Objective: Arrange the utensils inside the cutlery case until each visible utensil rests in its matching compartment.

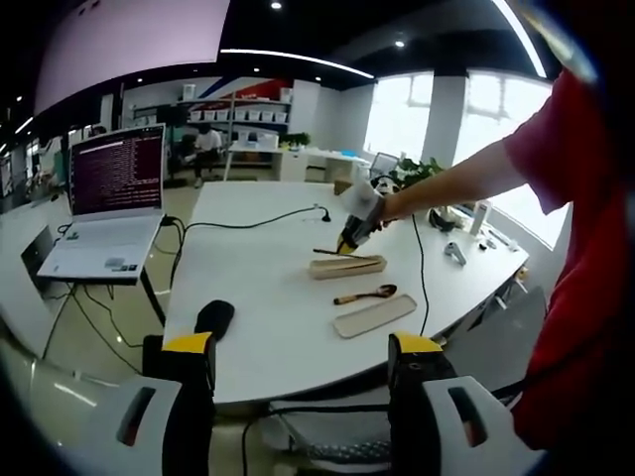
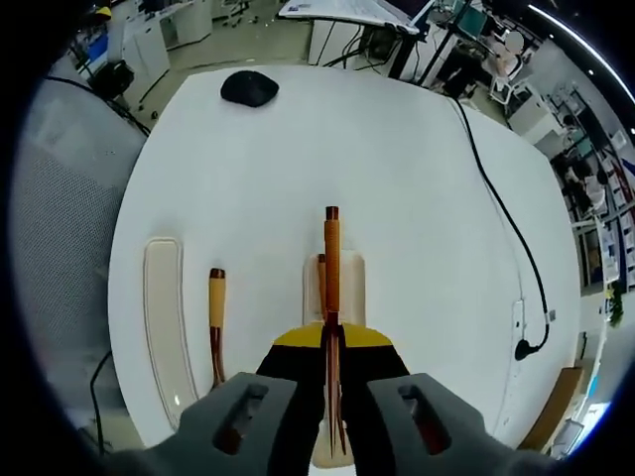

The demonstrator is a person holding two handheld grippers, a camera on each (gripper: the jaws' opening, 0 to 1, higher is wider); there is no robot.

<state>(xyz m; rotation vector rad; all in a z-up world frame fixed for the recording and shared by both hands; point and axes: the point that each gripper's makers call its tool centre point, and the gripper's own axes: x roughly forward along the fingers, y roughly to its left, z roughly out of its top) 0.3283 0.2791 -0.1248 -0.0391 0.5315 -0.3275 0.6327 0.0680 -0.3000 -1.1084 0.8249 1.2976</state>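
My right gripper is shut on a slim wooden utensil, whose handle points away from me over the open cutlery case. Another wooden handle lies inside the case. A wooden spoon rests on the table between the case and its lid. In the left gripper view, the right gripper, held in a person's hand, hangs just above the case, with the spoon and the lid nearer. My left gripper stands open off the table's near edge.
A black mouse lies near the round white table's edge. A black cable runs across the table. An open laptop stands on a side desk, to the left in the left gripper view. The person's red sleeve is at the right.
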